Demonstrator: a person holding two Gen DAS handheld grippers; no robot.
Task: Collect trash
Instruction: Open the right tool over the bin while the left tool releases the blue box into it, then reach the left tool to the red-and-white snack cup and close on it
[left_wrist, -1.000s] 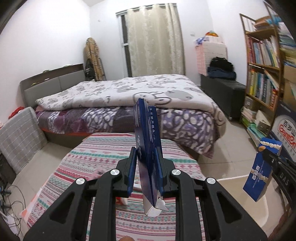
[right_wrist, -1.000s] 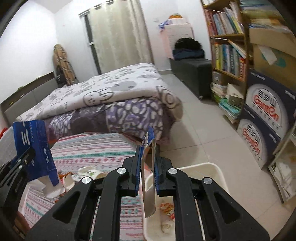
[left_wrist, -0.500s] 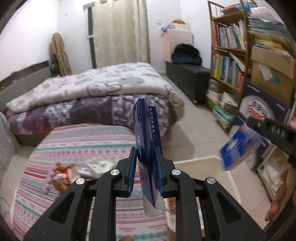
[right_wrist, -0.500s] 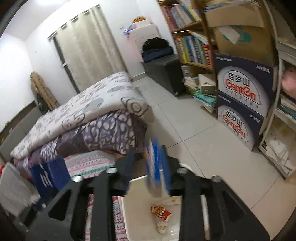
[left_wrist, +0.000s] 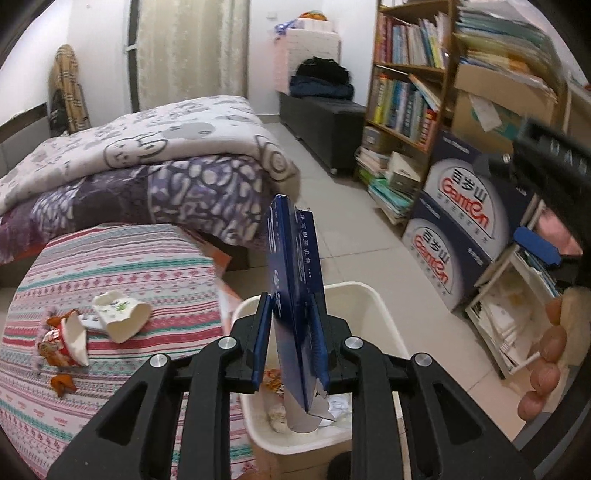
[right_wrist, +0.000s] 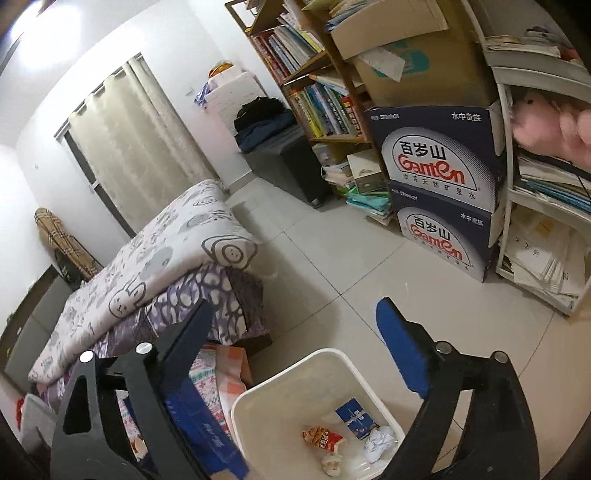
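My left gripper (left_wrist: 291, 332) is shut on a flattened blue carton (left_wrist: 293, 280), held upright over the near rim of the white trash bin (left_wrist: 384, 317). My right gripper (right_wrist: 295, 332) is wide open and empty above the white bin (right_wrist: 266, 398). A small blue carton (right_wrist: 355, 413) lies inside the bin with a red snack wrapper (right_wrist: 324, 440) and crumpled white paper (right_wrist: 380, 441). On the striped round table (left_wrist: 110, 258) lie a crushed paper cup (left_wrist: 123, 320) and a red torn cup (left_wrist: 64, 343). The left gripper's blue carton (right_wrist: 201, 424) shows at the lower left of the right wrist view.
A bed with a patterned quilt (left_wrist: 147, 155) stands behind the table. A bookshelf (left_wrist: 402, 96) and stacked blue water boxes (left_wrist: 458, 229) line the right wall. A white shelf with papers (right_wrist: 543, 236) stands right of the bin. Tiled floor (right_wrist: 332, 258) lies between bed and shelves.
My right gripper opened and its small blue carton dropped into the bin. My left gripper swung right with its carton, from over the table to over the bin.
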